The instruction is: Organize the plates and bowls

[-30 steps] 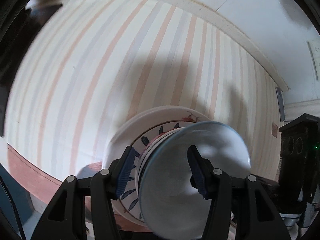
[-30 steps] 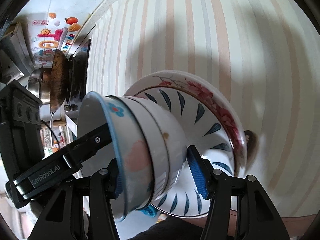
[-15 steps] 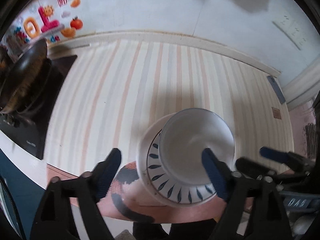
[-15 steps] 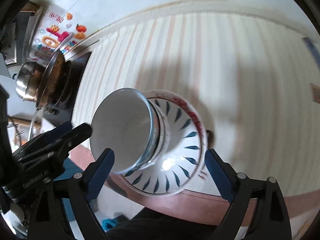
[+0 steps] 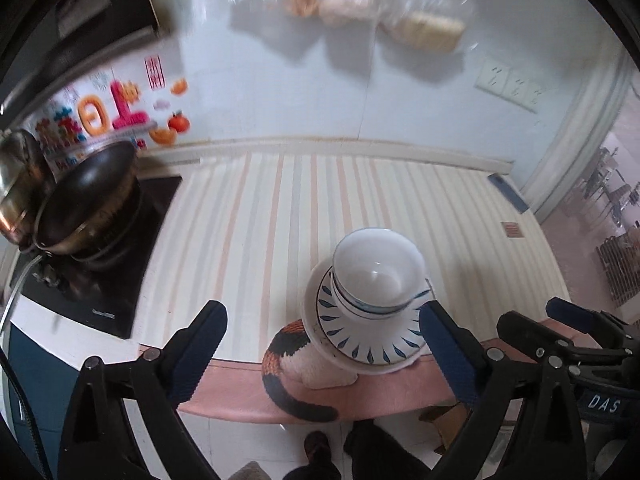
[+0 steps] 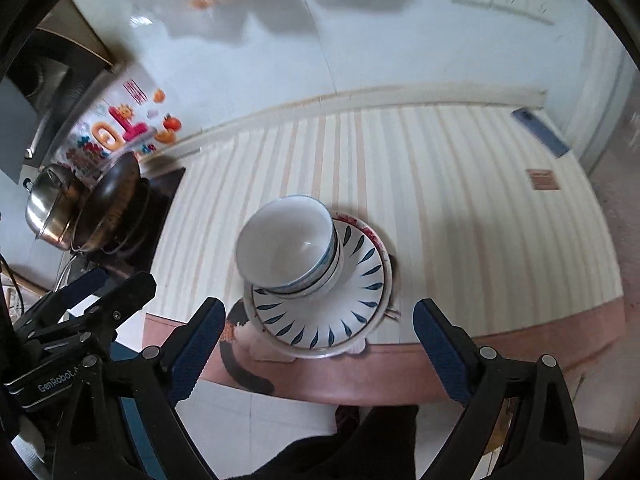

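A stack of white bowls (image 5: 378,276) sits on a white plate with blue leaf marks (image 5: 360,340), which rests on a further plate near the striped counter's front edge. The stack shows in the right wrist view too: bowls (image 6: 288,244) on the plate (image 6: 344,312), with a red-patterned plate rim (image 6: 378,240) beneath. My left gripper (image 5: 320,340) is open and empty, raised above and in front of the stack. My right gripper (image 6: 316,336) is open and empty, also back from the stack. The right gripper's body shows at the left wrist view's right edge (image 5: 568,344).
A dark wok (image 5: 88,208) and a steel pot (image 6: 48,208) stand on a black cooktop (image 5: 108,276) at the left. A cat-print cloth (image 5: 296,364) lies under the plates at the counter's pink front edge (image 5: 360,396). Bags hang on the white wall (image 5: 360,0).
Both grippers opened, let go of the bowls and pulled up and back from the stack. The bowls and plates now stand alone on the counter.
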`<state>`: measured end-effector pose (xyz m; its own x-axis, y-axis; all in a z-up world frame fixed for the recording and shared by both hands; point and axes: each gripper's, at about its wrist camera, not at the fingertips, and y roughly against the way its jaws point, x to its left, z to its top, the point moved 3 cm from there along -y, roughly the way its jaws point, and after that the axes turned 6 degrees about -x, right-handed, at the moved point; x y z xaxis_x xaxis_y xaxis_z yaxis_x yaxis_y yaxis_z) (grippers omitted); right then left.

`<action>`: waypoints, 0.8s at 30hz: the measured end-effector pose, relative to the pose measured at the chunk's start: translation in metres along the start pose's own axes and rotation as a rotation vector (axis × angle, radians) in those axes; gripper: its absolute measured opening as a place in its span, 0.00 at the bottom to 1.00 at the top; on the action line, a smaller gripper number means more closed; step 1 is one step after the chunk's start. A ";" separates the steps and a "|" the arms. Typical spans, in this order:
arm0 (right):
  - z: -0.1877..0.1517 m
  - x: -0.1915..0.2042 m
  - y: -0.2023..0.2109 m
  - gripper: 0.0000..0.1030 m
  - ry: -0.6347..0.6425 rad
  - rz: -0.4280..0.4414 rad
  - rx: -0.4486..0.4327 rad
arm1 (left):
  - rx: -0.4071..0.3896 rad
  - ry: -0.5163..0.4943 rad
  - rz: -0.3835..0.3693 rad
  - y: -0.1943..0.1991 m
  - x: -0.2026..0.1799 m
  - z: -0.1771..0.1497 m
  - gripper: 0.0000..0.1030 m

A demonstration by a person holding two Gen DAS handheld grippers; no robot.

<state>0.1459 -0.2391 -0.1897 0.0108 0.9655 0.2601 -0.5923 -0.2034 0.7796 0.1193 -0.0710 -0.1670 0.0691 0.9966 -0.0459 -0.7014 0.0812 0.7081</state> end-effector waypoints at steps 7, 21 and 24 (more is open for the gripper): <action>-0.036 0.031 0.094 0.96 0.039 -0.031 -0.131 | -0.126 -0.010 0.028 0.081 -0.001 -0.017 0.96; -0.099 0.045 0.200 0.96 0.109 -0.032 -0.255 | -0.247 0.036 0.130 0.182 0.005 -0.076 0.96; -0.110 0.043 0.210 0.97 0.114 -0.022 -0.255 | -0.248 0.050 0.145 0.190 0.003 -0.087 0.96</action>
<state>-0.0665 -0.2222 -0.0778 -0.0562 0.9842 0.1679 -0.7769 -0.1487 0.6118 -0.0757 -0.0509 -0.0936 -0.0757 0.9971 0.0041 -0.8539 -0.0670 0.5161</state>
